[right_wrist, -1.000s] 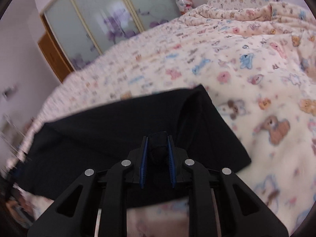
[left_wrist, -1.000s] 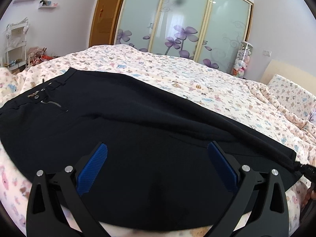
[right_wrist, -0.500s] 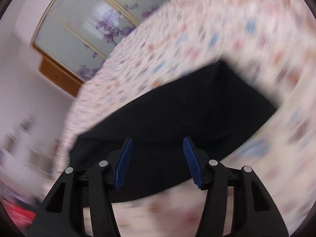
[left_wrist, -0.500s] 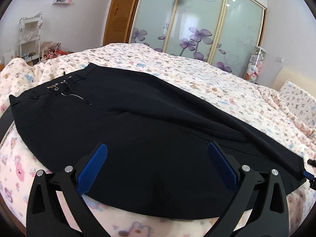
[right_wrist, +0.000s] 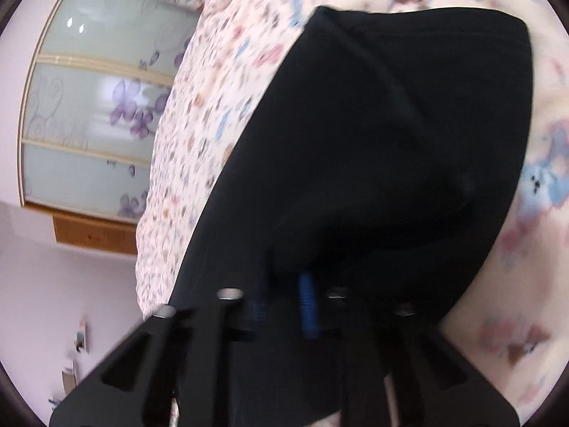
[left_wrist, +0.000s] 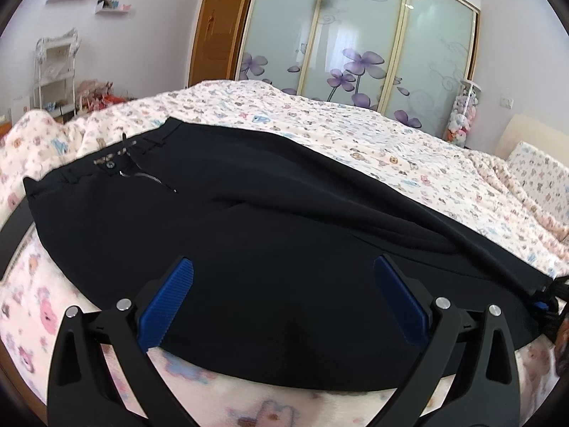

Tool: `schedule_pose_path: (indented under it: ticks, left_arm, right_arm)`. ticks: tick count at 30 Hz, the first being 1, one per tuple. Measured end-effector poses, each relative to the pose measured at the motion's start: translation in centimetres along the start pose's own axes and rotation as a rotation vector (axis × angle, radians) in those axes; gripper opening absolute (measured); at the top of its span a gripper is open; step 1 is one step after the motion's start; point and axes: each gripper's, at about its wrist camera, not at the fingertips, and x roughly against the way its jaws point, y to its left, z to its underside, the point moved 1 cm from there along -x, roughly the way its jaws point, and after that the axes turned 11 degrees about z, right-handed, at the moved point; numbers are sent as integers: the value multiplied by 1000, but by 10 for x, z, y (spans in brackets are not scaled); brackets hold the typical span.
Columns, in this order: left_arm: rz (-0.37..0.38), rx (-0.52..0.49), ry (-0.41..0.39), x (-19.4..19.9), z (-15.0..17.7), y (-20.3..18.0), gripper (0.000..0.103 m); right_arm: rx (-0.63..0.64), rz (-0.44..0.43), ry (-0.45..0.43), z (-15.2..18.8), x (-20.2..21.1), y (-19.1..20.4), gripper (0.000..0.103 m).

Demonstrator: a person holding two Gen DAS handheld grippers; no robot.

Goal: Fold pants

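We have the black pants spread lengthwise over the bed with its pastel bear-print cover, and we judge ourselves at the opening of the fold: getting a grip on the leg end so it can be carried toward the waist. What comes next, as we read it, is a clean lift of that end, brought across the cloth to meet the waistband without dragging the layers askew, while the other hand steadies or catches the near edge. The garment is dark, matte and mostly flat, with a long soft ridge running down its length where one leg overlaps the other; the button and open zipper show at the far left. Our left gripper hovers over the near edge of the pants with its blue pads spread wide and nothing between them. Our right gripper, rolled sideways at the cuff end, has its pads pressed together, pinching a small gather of black fabric.
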Motion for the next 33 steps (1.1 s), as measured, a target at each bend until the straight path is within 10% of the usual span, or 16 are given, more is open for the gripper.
schedule_pose_path:
  ticks: [15,28,33]
  left_arm:
    - [219,256,175,-81,-94,56,101]
    - [-35,373,294,-243,-171,94,79]
    - [-136,385,344,-284,-170,109,39]
  right_arm:
    - [155,17,-182,13,8,-16,4]
    - [273,-21,-277,18,1,-18,4]
    - [273,-48,-274,16,1,-18,4]
